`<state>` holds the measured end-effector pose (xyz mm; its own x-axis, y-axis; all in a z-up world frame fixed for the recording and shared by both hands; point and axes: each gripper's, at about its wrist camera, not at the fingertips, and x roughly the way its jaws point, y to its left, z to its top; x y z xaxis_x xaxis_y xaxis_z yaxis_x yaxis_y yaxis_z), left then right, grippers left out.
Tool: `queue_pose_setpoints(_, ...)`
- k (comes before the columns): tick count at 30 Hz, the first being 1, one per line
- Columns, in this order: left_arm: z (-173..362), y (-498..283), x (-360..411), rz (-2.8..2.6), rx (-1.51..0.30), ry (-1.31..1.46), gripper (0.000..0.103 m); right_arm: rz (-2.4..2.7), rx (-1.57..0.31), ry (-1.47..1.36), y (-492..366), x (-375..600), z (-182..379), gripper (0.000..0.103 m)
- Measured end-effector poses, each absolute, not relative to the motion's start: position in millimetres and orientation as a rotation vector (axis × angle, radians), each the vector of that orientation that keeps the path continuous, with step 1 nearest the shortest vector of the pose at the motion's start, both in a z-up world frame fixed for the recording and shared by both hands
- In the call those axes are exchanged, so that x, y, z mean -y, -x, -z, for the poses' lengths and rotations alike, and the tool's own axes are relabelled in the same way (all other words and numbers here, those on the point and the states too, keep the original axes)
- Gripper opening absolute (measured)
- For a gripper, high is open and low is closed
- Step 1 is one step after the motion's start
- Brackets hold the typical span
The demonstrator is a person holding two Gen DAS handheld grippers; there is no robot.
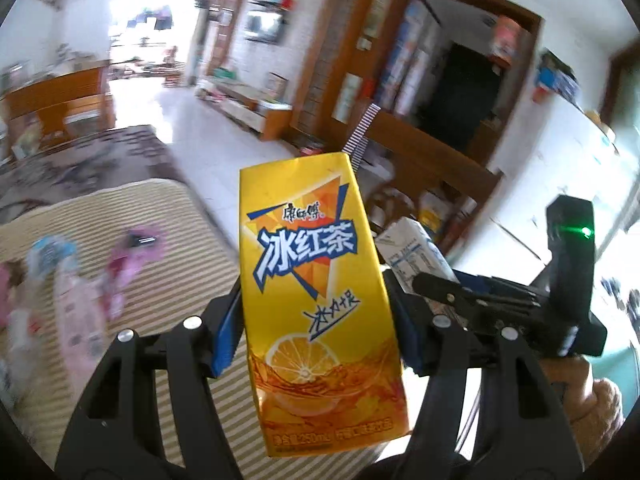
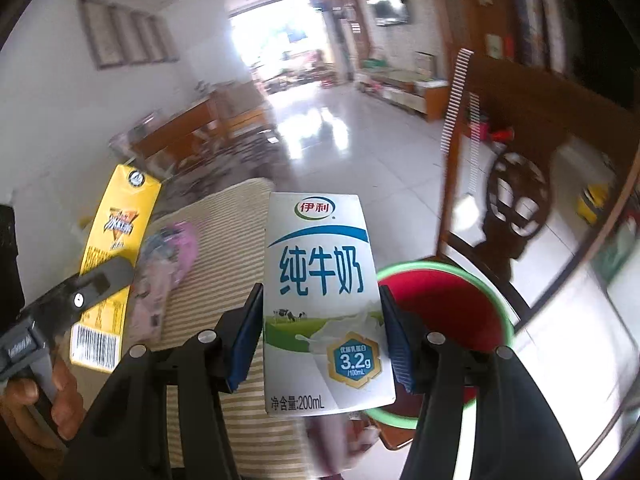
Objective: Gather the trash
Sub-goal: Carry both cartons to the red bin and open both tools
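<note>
Left wrist view: left gripper point(image 1: 316, 312) clamps an upright yellow iced-tea carton point(image 1: 316, 300) above a striped cloth surface point(image 1: 168, 280). Right gripper point(image 2: 320, 336) clamps a white milk carton point(image 2: 320, 300) beside a green-rimmed red bin point(image 2: 452, 304).

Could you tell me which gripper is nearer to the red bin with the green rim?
Right. The right gripper, shut on the milk carton, sits just beside the red bin. The left gripper, holding the yellow tea carton, is farther off on the other side.

both grippers point(image 1: 320, 320) point(image 2: 320, 336) tilted downward, jaws clamped.
</note>
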<state>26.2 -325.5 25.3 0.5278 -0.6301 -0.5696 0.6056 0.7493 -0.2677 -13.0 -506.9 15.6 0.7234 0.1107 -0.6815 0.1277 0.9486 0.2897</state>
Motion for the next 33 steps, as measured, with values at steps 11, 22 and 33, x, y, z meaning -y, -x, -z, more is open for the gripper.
queue_pose_setpoints(11,14.0,-54.6,413.3,0.867,-0.812,-0.055,0.062,0.162,-0.834,-0.420,14.6,564.0,31.1,0.055)
queue_pose_setpoints(22,24.3,-47.4,398.2,0.806,-0.785,-0.085,0.094,0.225,-0.826,-0.421,12.3,564.4,36.5,0.077)
queue_pose_setpoints(33,13.8,-35.5,264.5,0.522,-0.786,0.101,0.095,0.095,-0.717,-0.387,7.5,505.8,-29.3,0.081)
